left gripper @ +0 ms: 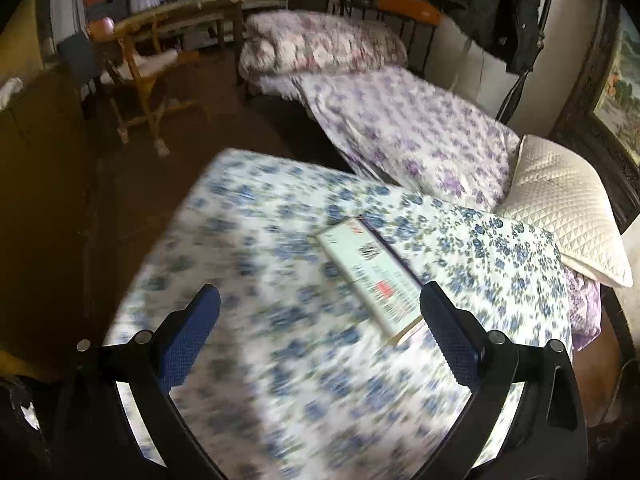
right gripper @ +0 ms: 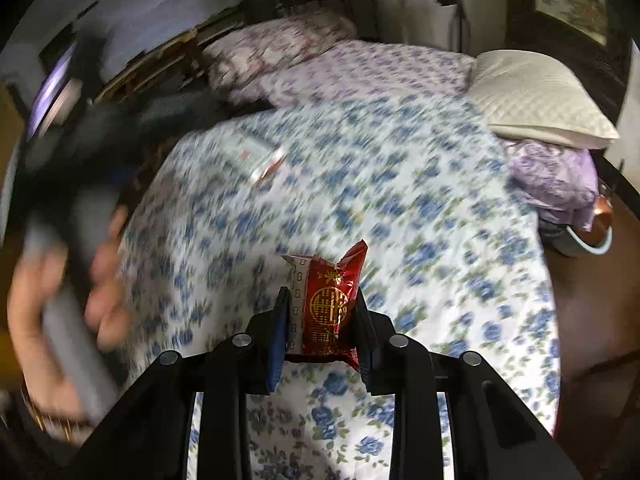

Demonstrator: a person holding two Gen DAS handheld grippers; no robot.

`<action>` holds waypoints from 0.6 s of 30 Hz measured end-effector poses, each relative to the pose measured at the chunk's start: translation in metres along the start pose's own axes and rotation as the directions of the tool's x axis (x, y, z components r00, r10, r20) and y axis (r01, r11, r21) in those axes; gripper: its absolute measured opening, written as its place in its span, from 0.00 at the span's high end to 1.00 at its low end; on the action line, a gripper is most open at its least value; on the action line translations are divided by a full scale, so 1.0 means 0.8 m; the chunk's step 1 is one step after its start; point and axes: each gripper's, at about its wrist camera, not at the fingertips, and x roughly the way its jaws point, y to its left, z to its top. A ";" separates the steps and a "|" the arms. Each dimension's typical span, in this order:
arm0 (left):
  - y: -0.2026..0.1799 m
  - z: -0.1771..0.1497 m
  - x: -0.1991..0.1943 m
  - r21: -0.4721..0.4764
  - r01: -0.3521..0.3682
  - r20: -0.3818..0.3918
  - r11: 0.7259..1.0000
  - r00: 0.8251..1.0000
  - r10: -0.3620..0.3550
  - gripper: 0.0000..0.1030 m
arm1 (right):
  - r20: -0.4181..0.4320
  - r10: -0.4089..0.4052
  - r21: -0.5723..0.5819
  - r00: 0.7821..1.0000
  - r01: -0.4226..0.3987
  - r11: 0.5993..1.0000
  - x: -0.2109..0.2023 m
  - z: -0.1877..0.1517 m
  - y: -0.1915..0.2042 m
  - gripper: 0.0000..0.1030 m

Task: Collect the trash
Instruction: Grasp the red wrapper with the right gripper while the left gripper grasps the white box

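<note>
Bedroom, blue-flowered bedspread (left gripper: pixel 280 360) over the bed. On it, a flat carton (left gripper: pixel 372 276) just beyond the left gripper (left gripper: pixel 320 312), spread wide, empty. Probably light, stiff; best taken across its thin edge. Pinched in the right gripper (right gripper: pixel 322 316): a red snack wrapper (right gripper: pixel 328 304), crinkly, slippery.

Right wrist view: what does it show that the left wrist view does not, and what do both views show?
Only the right wrist view shows the right gripper shut on a red snack wrapper, plus a blurred hand gripping a grey handle at the left.

Only the left wrist view shows the left gripper open and empty, a wooden chair and a dark jacket hanging by the wall.

Both show the blue floral bedspread with a flat printed box lying on it, and the white quilted pillow.
</note>
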 end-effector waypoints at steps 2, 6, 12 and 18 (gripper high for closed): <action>-0.014 0.004 0.024 0.000 -0.014 -0.044 1.000 0.999 0.013 0.07 | -0.007 0.012 0.005 1.000 -0.012 1.000 0.004 0.000 -0.008 0.71; -0.033 0.011 0.056 0.018 -0.055 -0.079 0.998 0.995 0.057 0.07 | 0.016 0.026 0.023 1.000 -0.026 0.999 0.003 0.008 -0.023 0.71; -0.025 0.016 0.087 -0.045 -0.031 -0.160 0.999 0.987 0.023 0.07 | 0.006 0.045 0.017 0.999 -0.045 0.999 0.003 0.007 -0.021 0.71; -0.026 0.011 0.095 -0.020 -0.070 -0.164 0.997 0.984 0.066 0.27 | 0.004 0.033 0.007 0.999 -0.033 0.999 0.011 0.010 -0.012 0.71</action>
